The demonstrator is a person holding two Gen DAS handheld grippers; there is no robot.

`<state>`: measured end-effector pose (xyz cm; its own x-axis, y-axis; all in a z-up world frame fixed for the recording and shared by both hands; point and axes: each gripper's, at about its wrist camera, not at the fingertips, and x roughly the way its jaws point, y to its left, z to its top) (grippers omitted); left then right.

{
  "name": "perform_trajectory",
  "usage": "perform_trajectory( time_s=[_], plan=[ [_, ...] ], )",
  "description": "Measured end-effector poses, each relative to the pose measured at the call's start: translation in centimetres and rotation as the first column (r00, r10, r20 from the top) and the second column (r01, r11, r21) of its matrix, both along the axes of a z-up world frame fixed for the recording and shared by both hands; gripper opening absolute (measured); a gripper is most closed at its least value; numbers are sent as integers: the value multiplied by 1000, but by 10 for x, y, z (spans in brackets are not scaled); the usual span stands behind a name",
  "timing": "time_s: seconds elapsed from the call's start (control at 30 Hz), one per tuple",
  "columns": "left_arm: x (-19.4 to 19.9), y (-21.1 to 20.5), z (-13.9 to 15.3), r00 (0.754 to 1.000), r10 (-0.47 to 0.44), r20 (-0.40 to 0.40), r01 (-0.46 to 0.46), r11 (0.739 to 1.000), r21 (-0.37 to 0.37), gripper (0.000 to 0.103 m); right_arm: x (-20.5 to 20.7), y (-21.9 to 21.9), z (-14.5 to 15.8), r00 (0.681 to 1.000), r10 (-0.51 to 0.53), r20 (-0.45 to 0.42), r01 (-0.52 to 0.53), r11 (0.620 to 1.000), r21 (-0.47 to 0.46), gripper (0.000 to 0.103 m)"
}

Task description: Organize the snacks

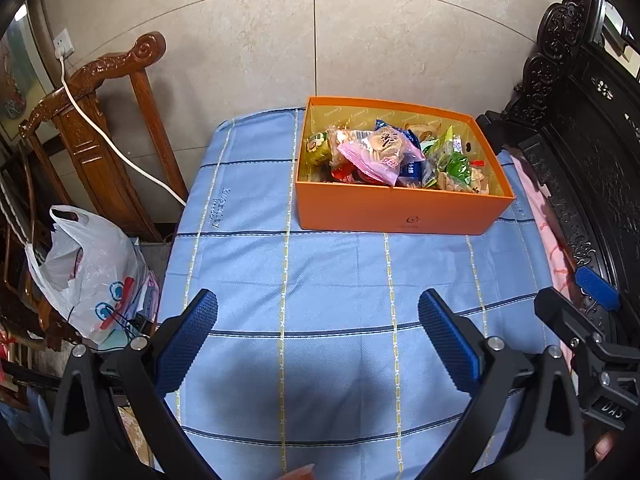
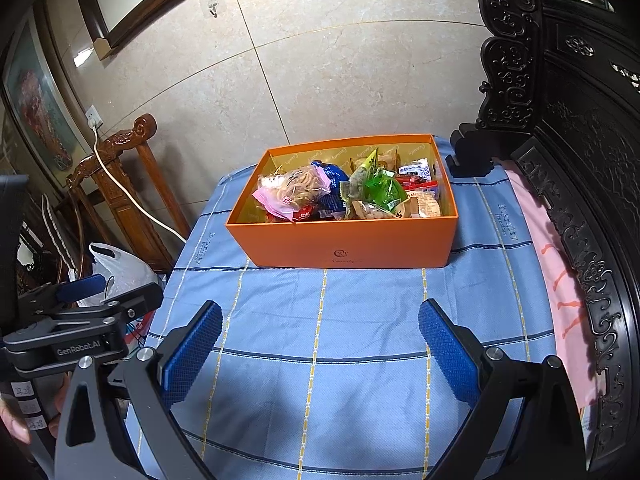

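Box [image 2: 348,246]: you see orange, gold-lined inside.
Cloth [image 2: 360,320]: your light blue, with navy and yellow checks.
Pads [image 2: 192,354]: your blue, dimpled.
Packet [image 1: 380,152]: pink.

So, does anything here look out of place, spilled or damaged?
Nothing stands out. All the snacks sit piled inside the orange box, which stands flat on the blue checked cloth; no packet lies loose on the cloth. Both hand-held grippers, left and right, are open and empty.
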<state>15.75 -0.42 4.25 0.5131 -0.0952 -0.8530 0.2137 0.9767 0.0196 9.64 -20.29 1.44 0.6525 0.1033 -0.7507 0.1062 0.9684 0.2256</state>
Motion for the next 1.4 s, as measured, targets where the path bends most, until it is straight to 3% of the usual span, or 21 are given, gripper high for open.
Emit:
perform_trajectory(
  time_s=[0.1,0.23,0.57,1.4],
  plan=[
    [2,2,-1,1000,17,-12,-17,1000,-13,99,1,2,1,1000,0,-2,0,1000,-12,99],
    [0,0,-2,999,50,12,-51,997,50,99,2,5,3,1000,-5,-6,4,999,-39,99],
    [1,3,-1,998,66,-23,-65,997,46,99,3,10,5,1000,-19,-17,18,996,-93,99],
    [1,-4,-2,998,50,-47,-45,993,108,99,3,13,8,1000,-18,-17,17,995,-102,99]
  ],
)
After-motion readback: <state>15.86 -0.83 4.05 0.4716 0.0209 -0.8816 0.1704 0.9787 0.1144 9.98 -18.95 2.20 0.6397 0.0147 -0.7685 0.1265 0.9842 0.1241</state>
